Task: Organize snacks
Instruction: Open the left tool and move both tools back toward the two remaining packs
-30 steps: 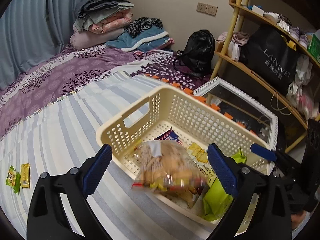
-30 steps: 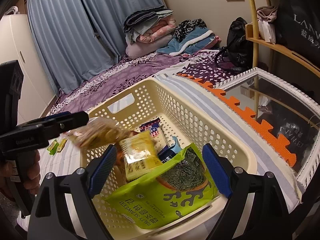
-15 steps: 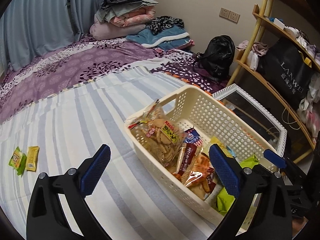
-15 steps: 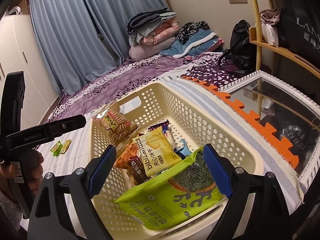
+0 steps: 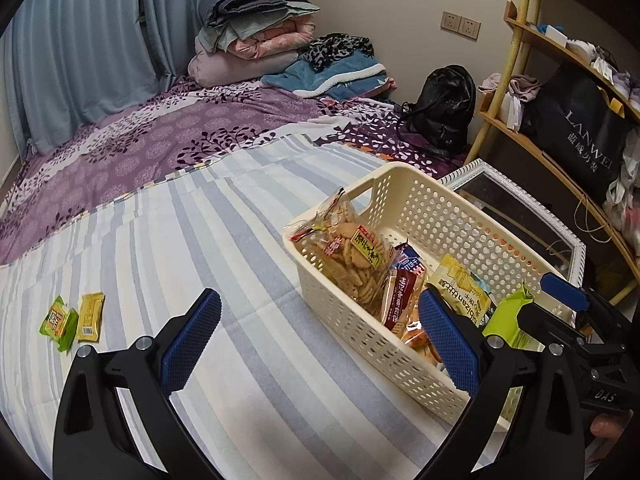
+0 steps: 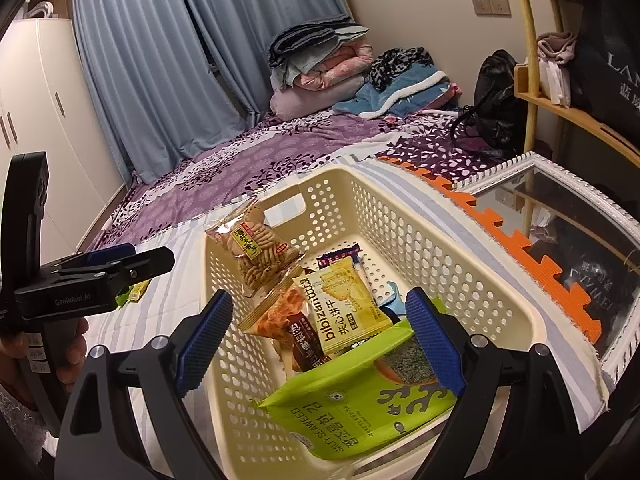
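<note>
Black left gripper (image 5: 316,344), blue ribbed pads, silver screws.

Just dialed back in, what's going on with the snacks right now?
Both grippers are open and hold nothing. The cream basket on the striped sheet holds a clear biscuit bag leaning on its wall, a yellow bibizan packet and a green seaweed bag. Two small packets lie loose on the sheet, beyond the left gripper.

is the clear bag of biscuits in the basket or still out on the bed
In: the biscuit bag stands propped against the basket wall.
</note>
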Demonstrator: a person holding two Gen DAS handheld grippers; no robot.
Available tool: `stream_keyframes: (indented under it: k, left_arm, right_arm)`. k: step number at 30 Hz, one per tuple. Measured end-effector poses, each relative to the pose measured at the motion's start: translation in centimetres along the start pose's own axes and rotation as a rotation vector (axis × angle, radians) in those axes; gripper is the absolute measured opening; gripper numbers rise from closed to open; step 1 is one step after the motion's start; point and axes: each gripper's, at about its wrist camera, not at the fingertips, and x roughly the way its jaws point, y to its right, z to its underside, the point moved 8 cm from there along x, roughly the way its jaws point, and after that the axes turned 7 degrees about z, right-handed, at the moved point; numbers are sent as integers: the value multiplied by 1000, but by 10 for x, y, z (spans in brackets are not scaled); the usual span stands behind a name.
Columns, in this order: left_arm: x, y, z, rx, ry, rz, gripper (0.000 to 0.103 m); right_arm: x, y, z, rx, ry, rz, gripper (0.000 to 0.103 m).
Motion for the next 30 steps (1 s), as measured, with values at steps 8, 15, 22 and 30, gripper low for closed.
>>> stream_keyframes:
  k: [8,15,22,30]
  left_arm:
    - [-16,-20,4,-48,35,2,100]
    - [-29,-36,12,-63,44,-18,100]
    - [-42,-66,32,-128,49,-16,100]
    - [-53,-118,54,-223,35,-95,100]
  right_arm:
    - [-5,-19,-2,-30,9,-19,94]
    - [-8,-46,-3,-67,11,-51,94]
    - [-5,-83,8,-127,-27,-94,94]
    - [1,-133,23,-204,-67,-147,94]
